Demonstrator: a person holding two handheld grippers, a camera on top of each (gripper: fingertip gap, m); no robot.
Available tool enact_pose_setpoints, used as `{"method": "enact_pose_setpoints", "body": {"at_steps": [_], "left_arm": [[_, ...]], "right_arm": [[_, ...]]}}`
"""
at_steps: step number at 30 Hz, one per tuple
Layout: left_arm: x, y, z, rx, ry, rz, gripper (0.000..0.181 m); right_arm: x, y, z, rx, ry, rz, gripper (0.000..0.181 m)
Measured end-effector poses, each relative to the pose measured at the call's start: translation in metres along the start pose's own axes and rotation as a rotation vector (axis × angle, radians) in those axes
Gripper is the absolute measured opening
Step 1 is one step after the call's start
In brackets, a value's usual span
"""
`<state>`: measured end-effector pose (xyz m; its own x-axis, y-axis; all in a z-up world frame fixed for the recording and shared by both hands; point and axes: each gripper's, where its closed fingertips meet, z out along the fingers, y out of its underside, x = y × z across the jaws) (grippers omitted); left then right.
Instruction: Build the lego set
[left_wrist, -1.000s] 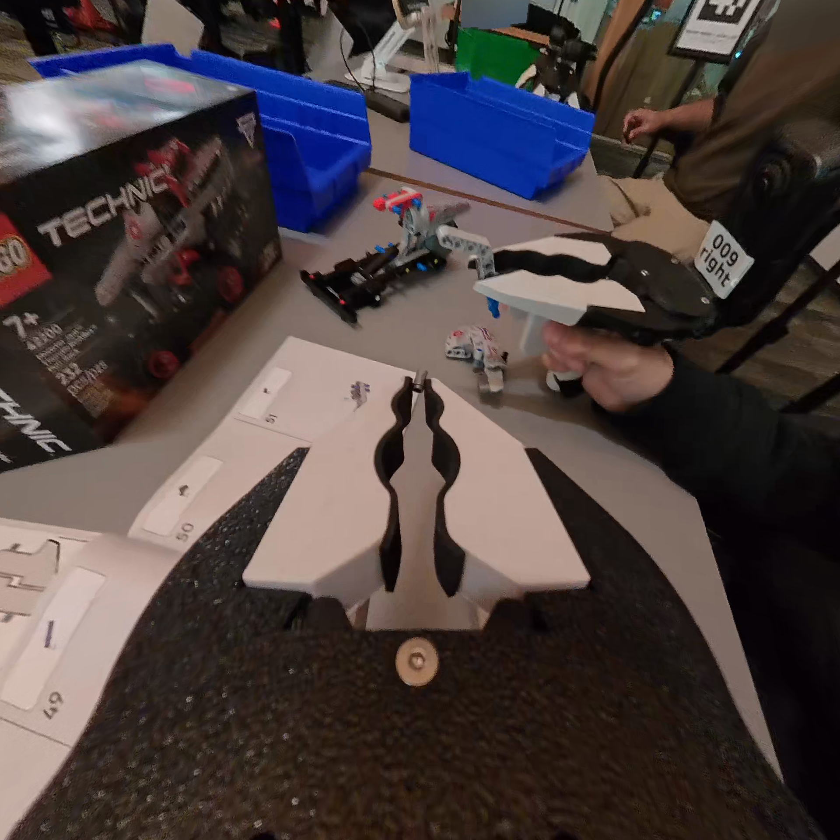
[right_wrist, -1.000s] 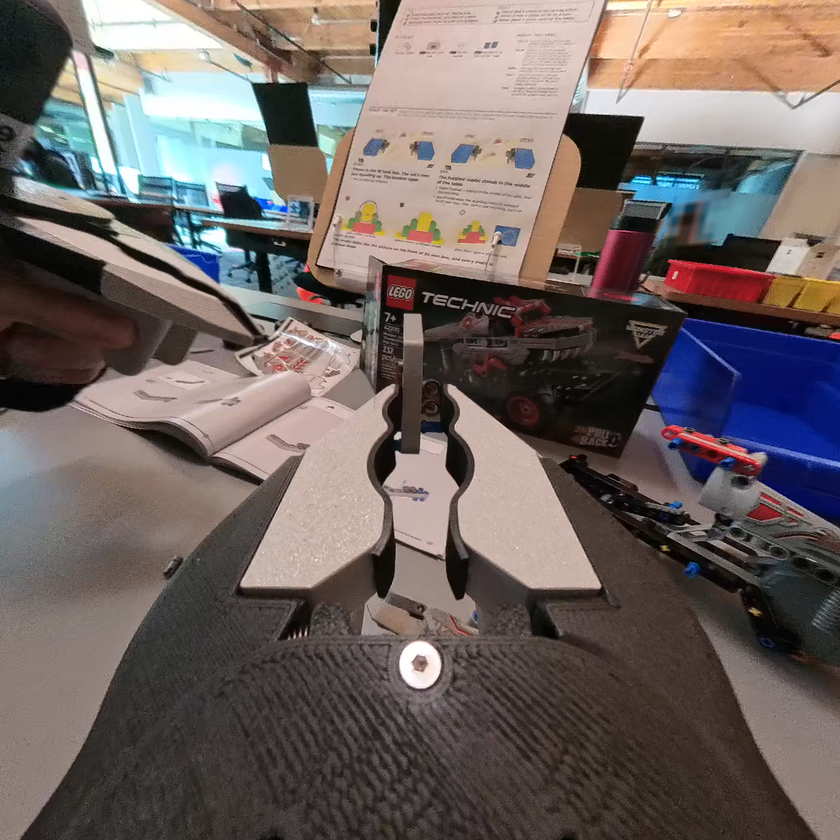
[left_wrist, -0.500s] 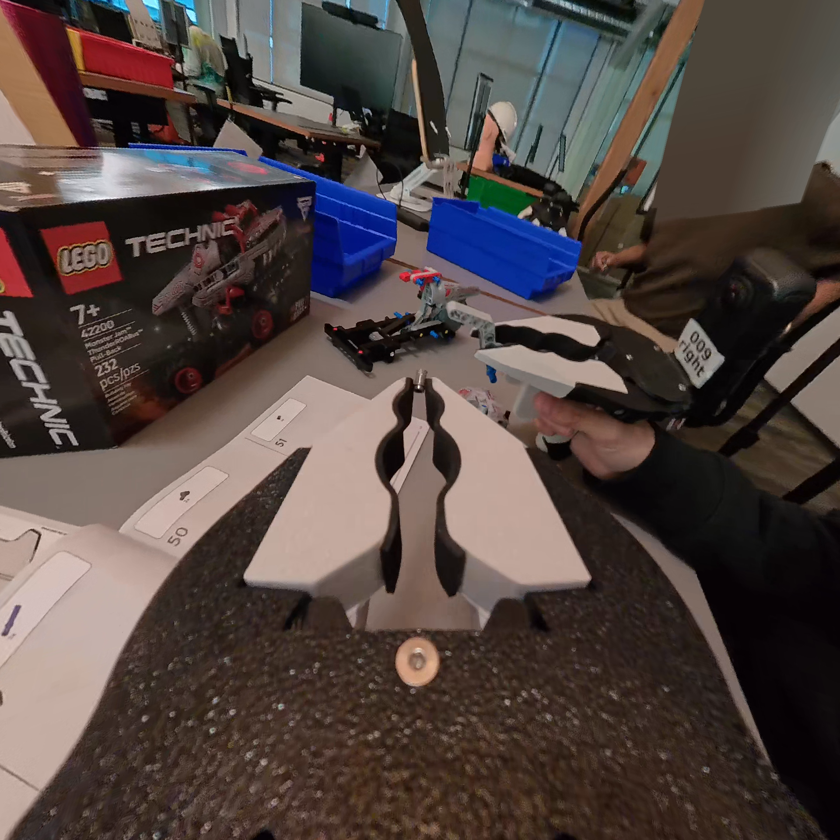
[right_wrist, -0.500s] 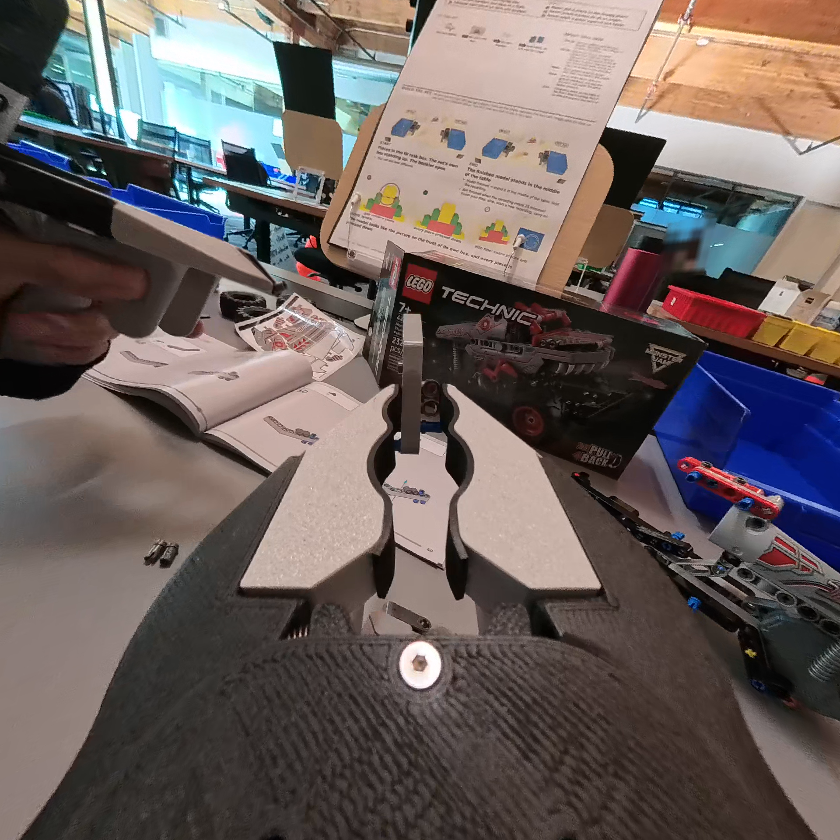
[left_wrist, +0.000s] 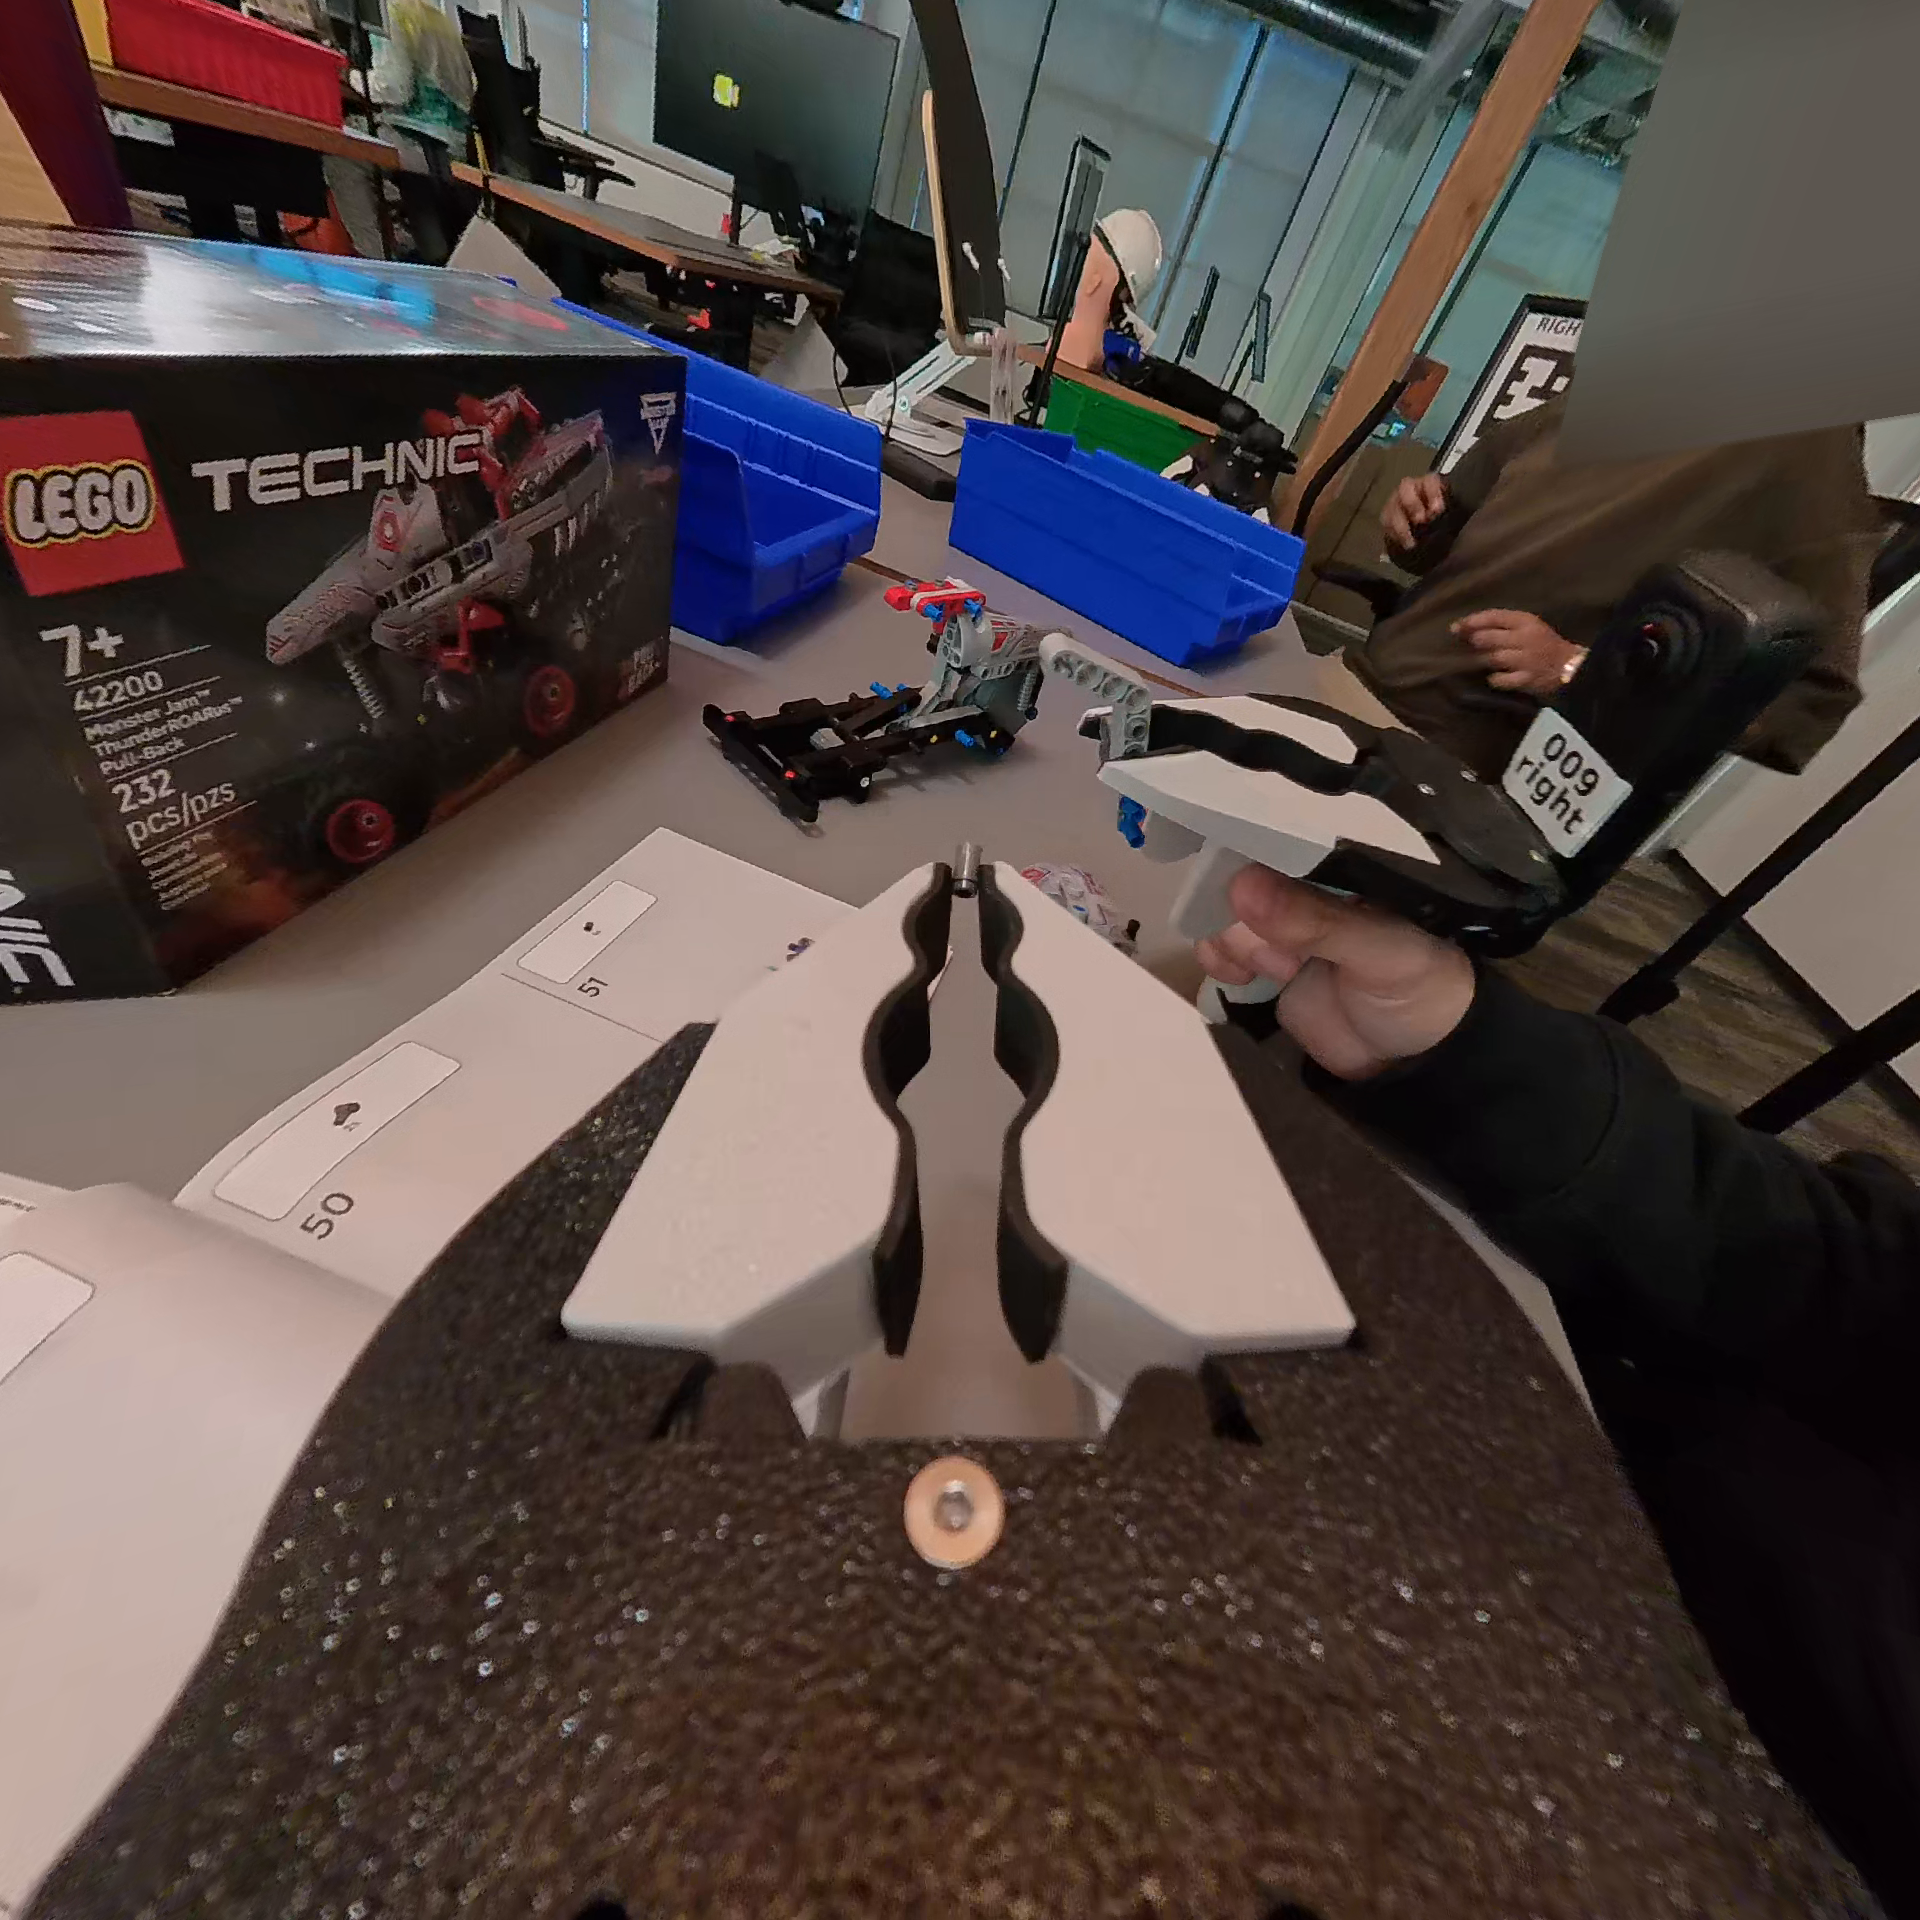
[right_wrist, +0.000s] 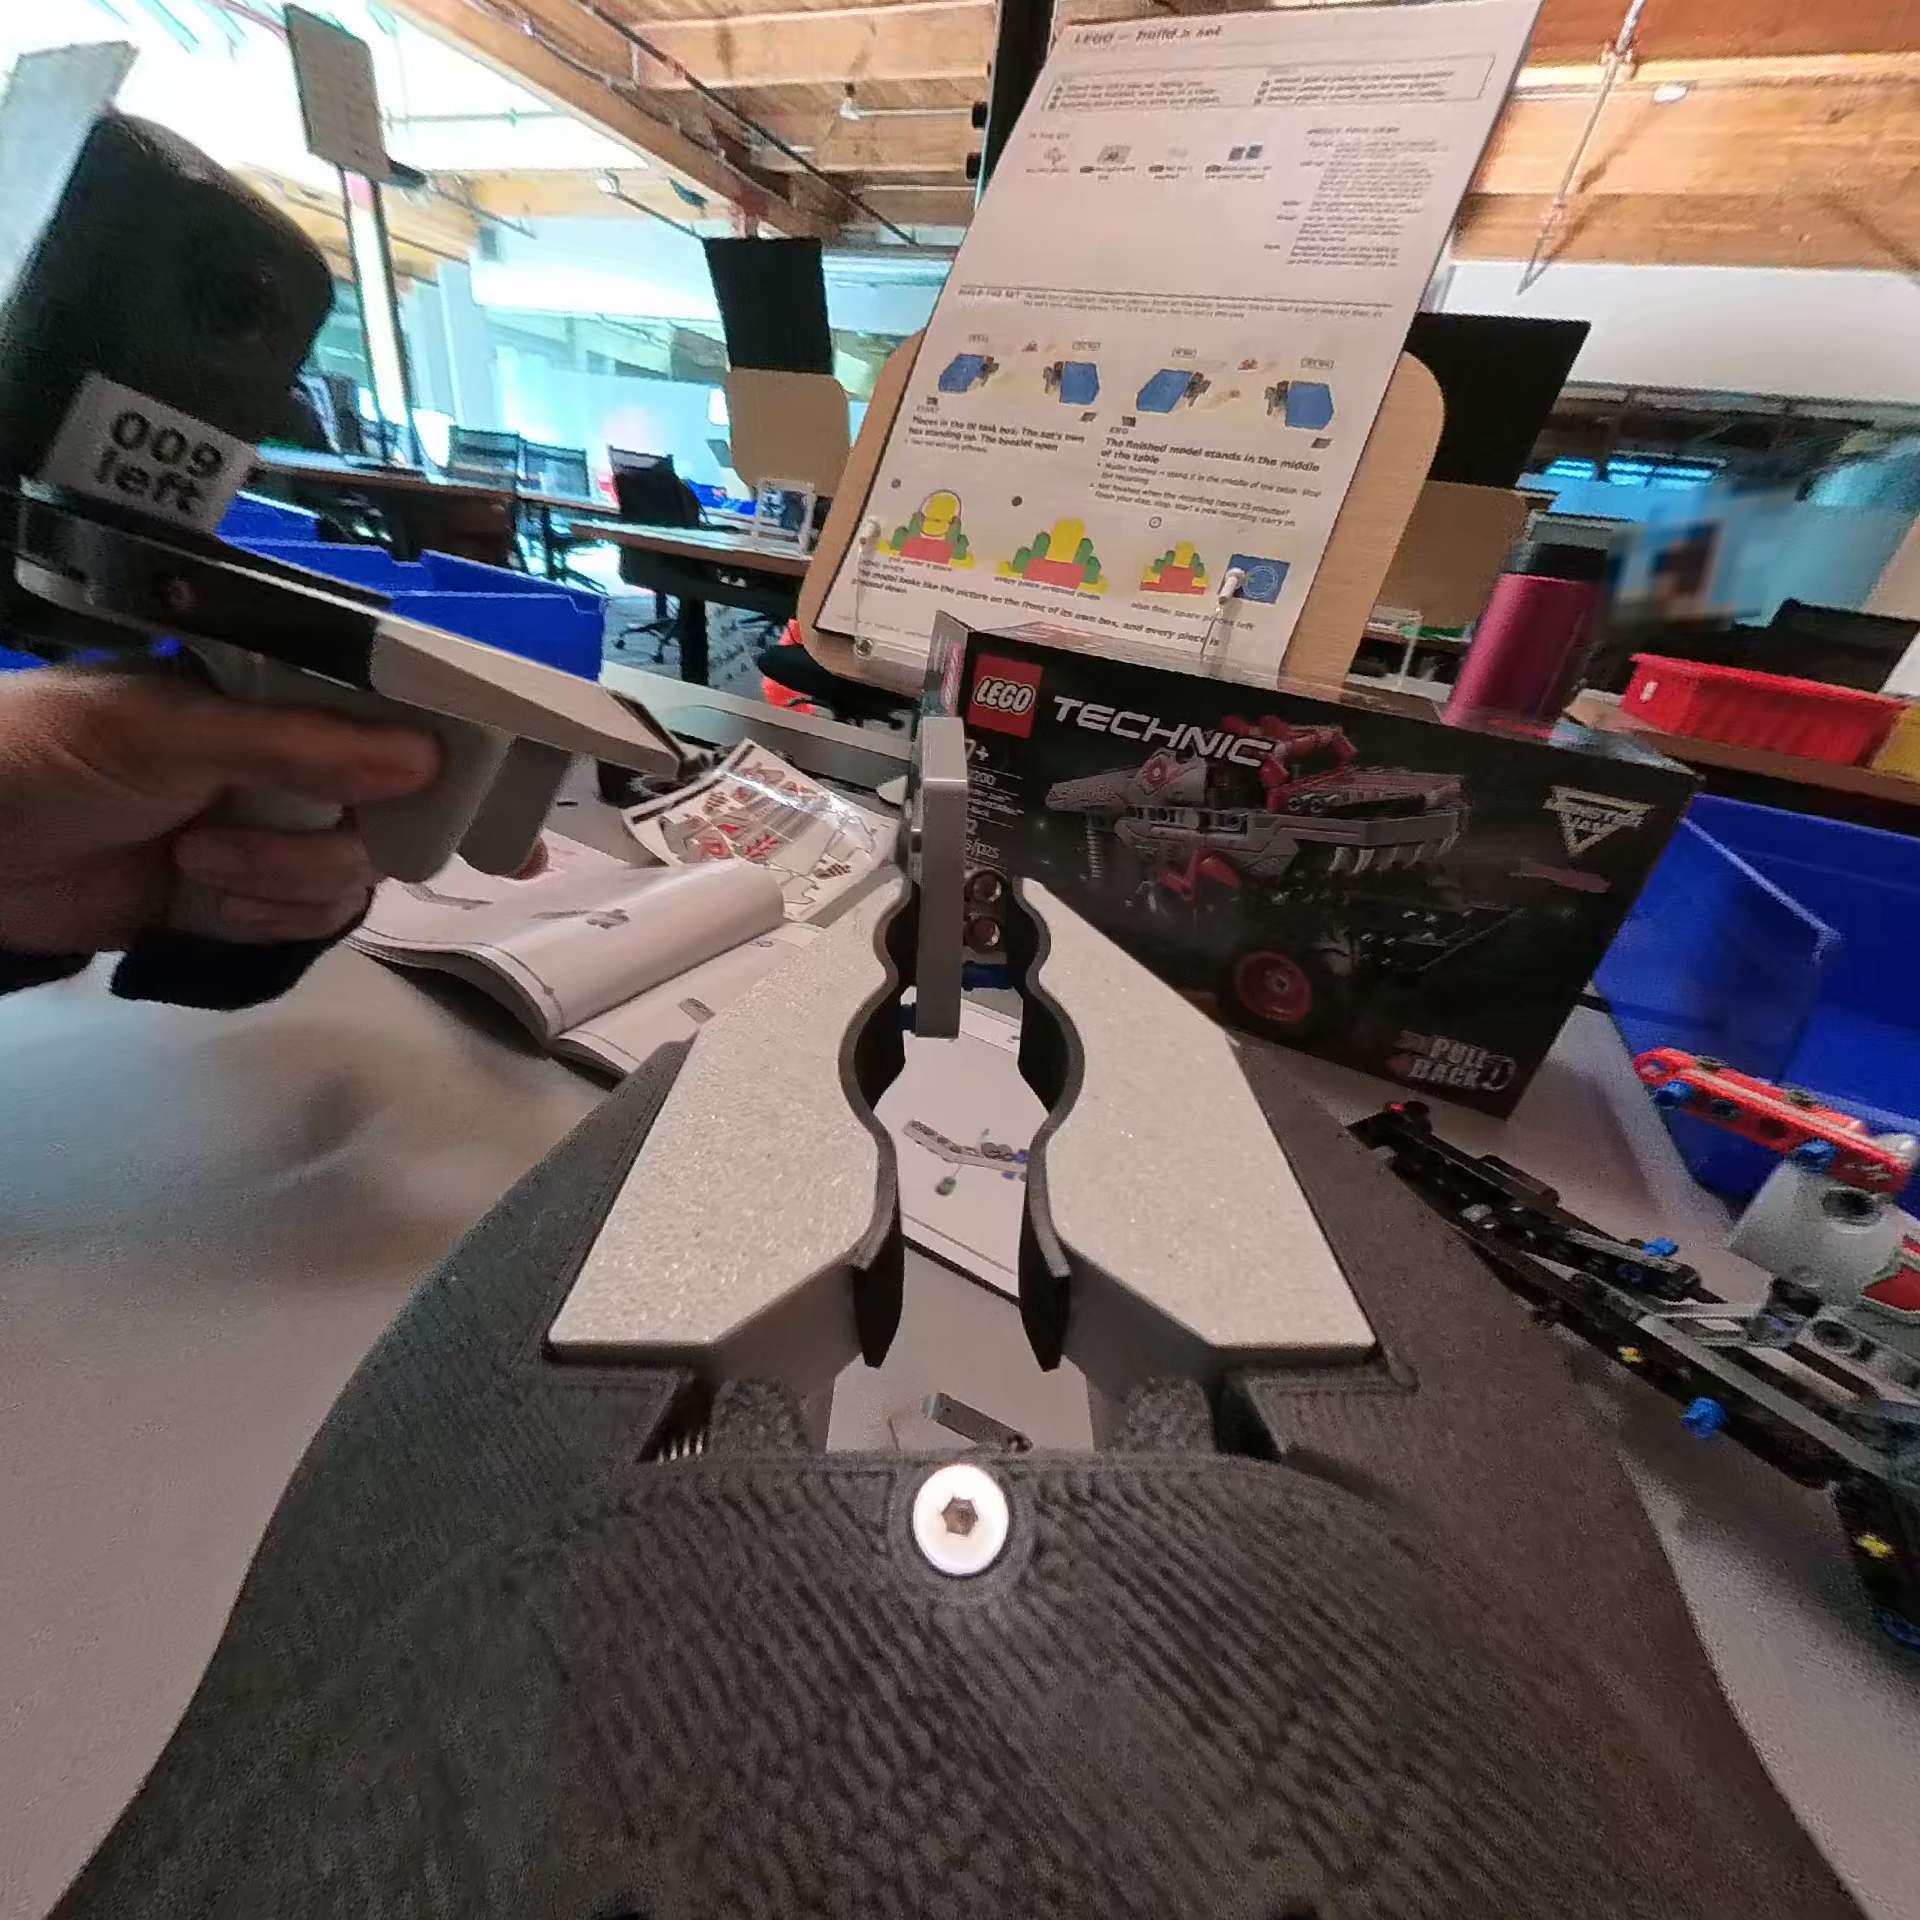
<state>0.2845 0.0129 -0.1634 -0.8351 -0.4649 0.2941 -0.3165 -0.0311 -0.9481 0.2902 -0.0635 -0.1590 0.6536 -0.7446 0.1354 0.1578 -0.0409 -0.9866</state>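
My left gripper (left_wrist: 966, 883) is shut on a small grey pin (left_wrist: 966, 864) that sticks out of its tips, held above the open instruction booklet (left_wrist: 468, 1039). My right gripper (right_wrist: 951, 914) is shut on a light grey beam (right_wrist: 940, 883) and holds it upright. In the left wrist view the right gripper (left_wrist: 1117, 753) and its beam (left_wrist: 1101, 691) are ahead and to the right of the pin, apart from it. The partly built black, grey and red model (left_wrist: 894, 707) lies on the table beyond; it also shows in the right wrist view (right_wrist: 1662, 1309).
The black set box (left_wrist: 312, 623) stands at the left, with two blue bins (left_wrist: 1122, 551) behind the model. A sticker sheet (right_wrist: 748, 821) lies past the booklet (right_wrist: 623, 935). A printed sheet on a board (right_wrist: 1174, 343) stands behind the box. A person sits at the far right (left_wrist: 1558, 582). Spacing between my two grippers at the tips: around 8 cm.
My left gripper has tilted up from the booklet and drawn a little nearer the right gripper. Both grippers keep hold of their pieces. The model has not moved.
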Motion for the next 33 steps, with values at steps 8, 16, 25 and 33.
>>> {"method": "enact_pose_setpoints", "body": {"at_steps": [8, 16, 25, 33], "left_arm": [[0.016, 0.004, 0.007, -0.029, 0.046, 0.017, 0.003], [0.027, 0.009, 0.013, -0.049, 0.099, -0.028, 0.003], [0.034, 0.016, 0.014, -0.076, 0.155, -0.080, 0.003], [0.031, 0.022, 0.015, -0.117, 0.166, -0.168, 0.003]], "right_arm": [[-0.006, -0.004, 0.000, 0.034, -0.084, 0.113, 0.015], [-0.009, -0.003, 0.002, 0.026, -0.127, 0.136, 0.015], [-0.015, 0.004, 0.006, -0.019, -0.077, -0.066, 0.015], [-0.042, 0.009, 0.012, -0.067, -0.053, -0.470, 0.015]]}}
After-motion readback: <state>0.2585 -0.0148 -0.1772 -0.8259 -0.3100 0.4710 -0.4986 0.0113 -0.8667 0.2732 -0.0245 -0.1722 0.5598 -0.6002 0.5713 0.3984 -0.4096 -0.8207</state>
